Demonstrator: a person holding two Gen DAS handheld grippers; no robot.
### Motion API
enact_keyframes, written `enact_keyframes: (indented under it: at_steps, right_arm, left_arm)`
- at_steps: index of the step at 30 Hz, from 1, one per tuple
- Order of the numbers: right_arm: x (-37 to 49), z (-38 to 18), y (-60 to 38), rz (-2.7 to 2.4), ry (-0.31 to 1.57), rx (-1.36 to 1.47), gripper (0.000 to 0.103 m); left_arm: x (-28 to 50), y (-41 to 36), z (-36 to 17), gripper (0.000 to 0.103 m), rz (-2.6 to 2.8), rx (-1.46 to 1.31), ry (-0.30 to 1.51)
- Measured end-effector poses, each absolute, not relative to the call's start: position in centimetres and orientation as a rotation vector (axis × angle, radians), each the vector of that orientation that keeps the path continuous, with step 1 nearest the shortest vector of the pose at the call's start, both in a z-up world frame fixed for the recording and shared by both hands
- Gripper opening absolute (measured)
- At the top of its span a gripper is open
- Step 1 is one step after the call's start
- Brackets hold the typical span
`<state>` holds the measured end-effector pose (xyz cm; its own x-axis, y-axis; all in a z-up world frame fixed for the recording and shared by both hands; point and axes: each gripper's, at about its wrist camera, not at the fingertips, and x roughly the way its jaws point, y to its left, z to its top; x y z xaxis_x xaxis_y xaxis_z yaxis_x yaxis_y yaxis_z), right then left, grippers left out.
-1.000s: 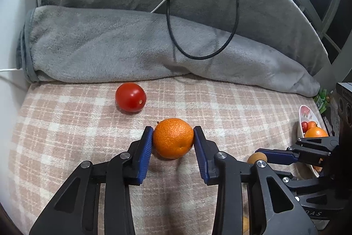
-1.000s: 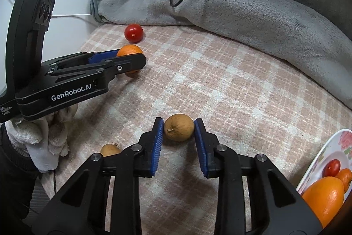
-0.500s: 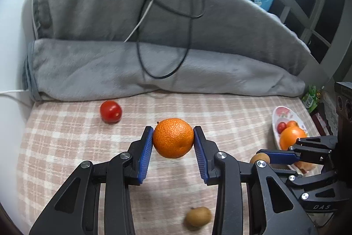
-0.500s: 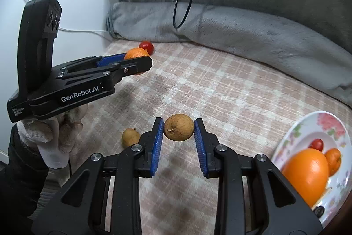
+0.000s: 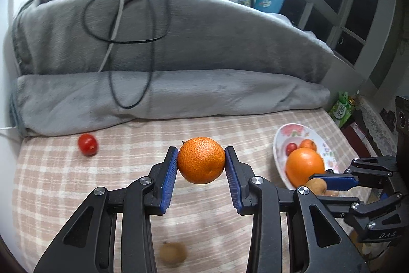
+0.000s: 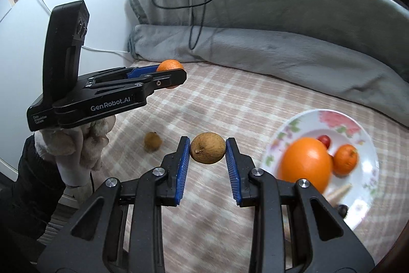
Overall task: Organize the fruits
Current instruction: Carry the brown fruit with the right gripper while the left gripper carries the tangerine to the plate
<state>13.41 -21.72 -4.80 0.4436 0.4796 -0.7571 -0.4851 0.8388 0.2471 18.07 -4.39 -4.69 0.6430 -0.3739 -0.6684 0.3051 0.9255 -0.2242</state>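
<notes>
Covering the far side, the grey blanket (image 5: 163, 94) lies heaped along the back edge of the checked bedspread (image 5: 51, 183), with black cables (image 5: 127, 37) looped across it. You have the floral plate (image 5: 283, 134) near the bedspread's right edge, and it carries a large orange (image 5: 304, 165), a small mandarin (image 5: 308, 144) behind it and a cherry tomato (image 5: 291, 147) touching both; something pale at the plate's near rim is too blurred to name.

Your left gripper (image 5: 201, 165) is clamped on a tangerine (image 5: 201, 163), its blue pads pressing the fruit's left and right sides and holding it clear above the middle of the bedspread. The tangerine is nearly round, slightly wider than tall, with a small stem nub at its upper left.

Your right gripper (image 6: 207, 149) grips a brown oval fruit (image 6: 207, 148) in the same way, held above the bedspread just left of the plate. Its long axis runs across from one pad to the other, and its stem dimple faces the camera, low and to the left.

You can see a red tomato (image 5: 87, 144) lying near the back left corner, close to the blanket's fold. A smaller brown fruit (image 6: 152, 141) rests on the bedspread towards the near edge, well apart from the plate; its orientation is too blurred to tell.
</notes>
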Motion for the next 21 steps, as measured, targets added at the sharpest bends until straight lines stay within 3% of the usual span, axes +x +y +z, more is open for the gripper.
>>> enact_keyframes:
  at_steps: [21]
  right_arm:
    - [10.2, -5.0, -32.9, 0.397, 0.941, 0.056, 0.030]
  left_arm:
    - [18.8, -13.3, -4.2, 0.035, -0.549, -0.035, 0.798]
